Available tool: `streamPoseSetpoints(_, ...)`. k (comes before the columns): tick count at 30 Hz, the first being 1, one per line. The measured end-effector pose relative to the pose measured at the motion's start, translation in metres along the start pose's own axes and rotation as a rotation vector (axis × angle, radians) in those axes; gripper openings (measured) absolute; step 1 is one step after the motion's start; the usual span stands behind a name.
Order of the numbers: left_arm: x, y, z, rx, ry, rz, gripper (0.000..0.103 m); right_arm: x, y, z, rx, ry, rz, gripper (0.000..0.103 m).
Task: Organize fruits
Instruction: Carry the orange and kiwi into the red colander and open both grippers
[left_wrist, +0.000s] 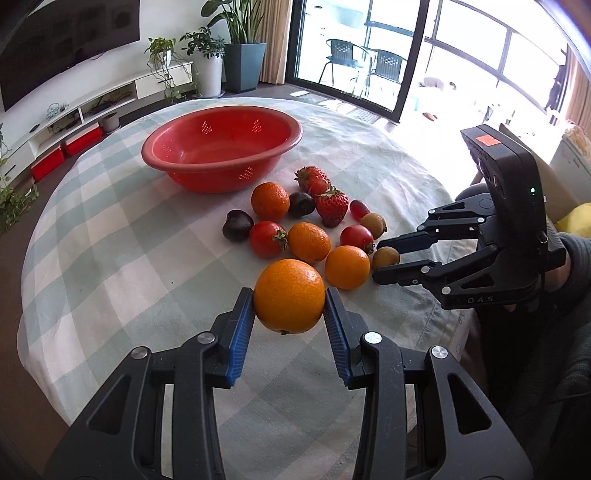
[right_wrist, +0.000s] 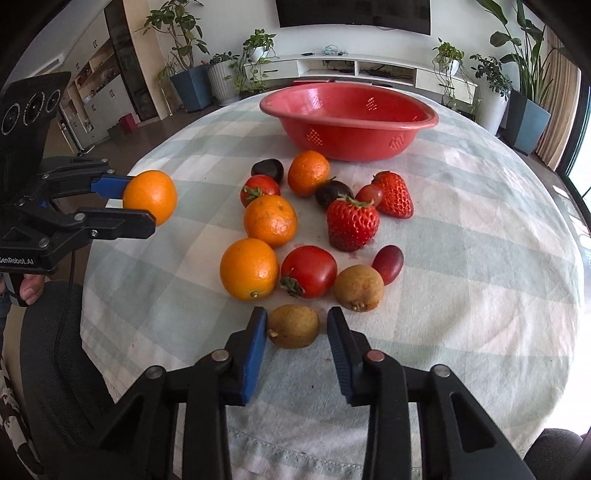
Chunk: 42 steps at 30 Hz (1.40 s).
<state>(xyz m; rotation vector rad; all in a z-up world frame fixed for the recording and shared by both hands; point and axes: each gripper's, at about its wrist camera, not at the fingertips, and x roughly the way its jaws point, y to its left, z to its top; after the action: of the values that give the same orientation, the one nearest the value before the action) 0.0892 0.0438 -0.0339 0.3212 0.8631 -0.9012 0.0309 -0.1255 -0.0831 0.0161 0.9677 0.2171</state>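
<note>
The left gripper (left_wrist: 289, 301) clamps 1 glossy orange (left_wrist: 289, 295) above the checked tablecloth (left_wrist: 110, 240). Bare cloth spreads toward 9 o'clock. The right gripper (right_wrist: 296, 326) brackets a brown kiwi (right_wrist: 293, 326), 1 pad apart. The red basket (left_wrist: 221, 151) sits at 12 o'clock.

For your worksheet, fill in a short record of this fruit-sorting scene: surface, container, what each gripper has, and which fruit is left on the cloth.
surface: checked tablecloth
container: red colander, no fruit seen inside
left gripper: shut on an orange, lifted off the cloth
right gripper: around a brown kiwi-like fruit on the cloth; right pad not touching
fruit on cloth: three oranges, two tomatoes, two strawberries, two dark fruits, two red grapes, a second brown fruit
</note>
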Motion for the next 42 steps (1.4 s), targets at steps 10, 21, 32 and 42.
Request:
streamPoseSetpoints(10,-0.005,-0.018,-0.001,-0.018,-0.028,0.009,0.036,-0.031,-0.016,0.001,0.062,-0.044,0.079,0.031)
streamPoseSetpoints(21,-0.012,0.014,0.050,-0.090,-0.089,0.066,0.036,-0.084,-0.126,0.068,0.196,-0.211,-0.032,0.031)
streamPoseSetpoints(32,0.036,0.067,0.155,-0.131,-0.037,0.218,0.036,-0.041,-0.125,0.182,0.079,-0.189,0.088,0.031)
streamPoseSetpoints(42,0.114,0.089,0.169,-0.088,0.113,0.262,0.036,0.047,-0.091,0.193,-0.140,0.010,0.045,0.031)
